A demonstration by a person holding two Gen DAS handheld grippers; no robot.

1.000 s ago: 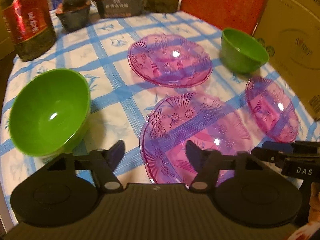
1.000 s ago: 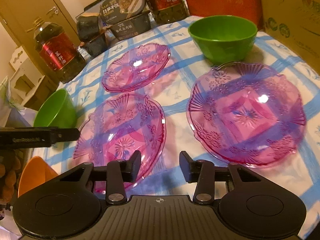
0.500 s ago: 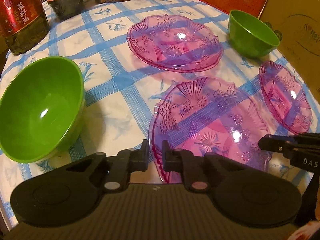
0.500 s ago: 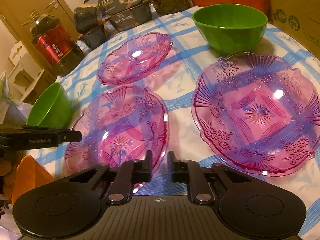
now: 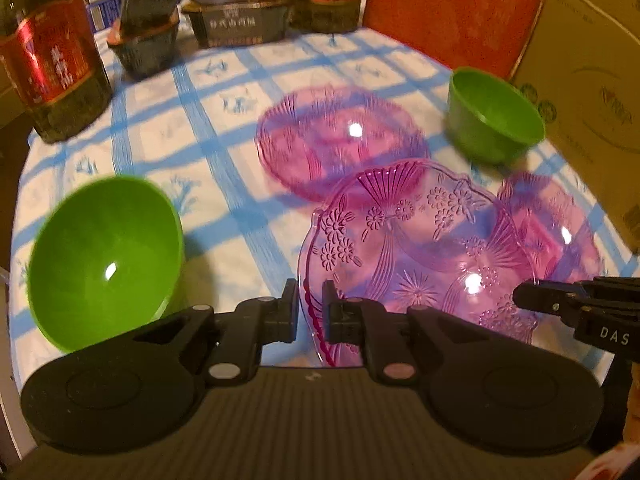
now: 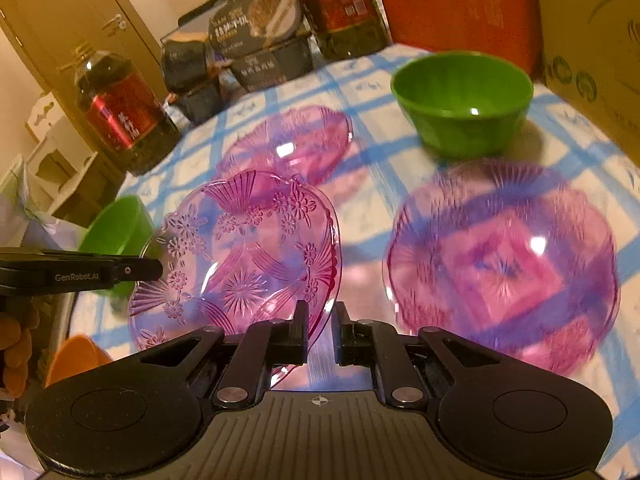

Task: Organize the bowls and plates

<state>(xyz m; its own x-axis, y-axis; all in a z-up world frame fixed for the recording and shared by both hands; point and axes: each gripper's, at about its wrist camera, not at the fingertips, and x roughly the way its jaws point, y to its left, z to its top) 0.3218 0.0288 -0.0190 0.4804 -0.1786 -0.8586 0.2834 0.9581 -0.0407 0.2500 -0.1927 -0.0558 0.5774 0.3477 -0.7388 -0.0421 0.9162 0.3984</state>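
A clear pink glass plate [image 5: 420, 248] with flower patterns is lifted off the table and held by both grippers. My left gripper [image 5: 310, 312] is shut on its left rim. My right gripper [image 6: 320, 330] is shut on its right rim; the plate [image 6: 240, 256] tilts up in that view. A second pink plate [image 5: 340, 136] lies on the table behind, and a third [image 6: 500, 272] lies to the right. One green bowl [image 5: 104, 260] sits at the left, another [image 6: 464, 100] at the far right.
The round table has a blue-checked cloth [image 5: 224, 176]. An oil bottle [image 5: 48, 52] and dark food boxes [image 5: 240, 12] stand at the back. A red chair back [image 5: 452, 12] and a cardboard box [image 5: 592, 92] border the right side. An orange object [image 6: 76, 356] sits low left.
Both grippers closed on the near pink plate's opposite rims and lifted it off the table; the other plates and bowls stayed in place.
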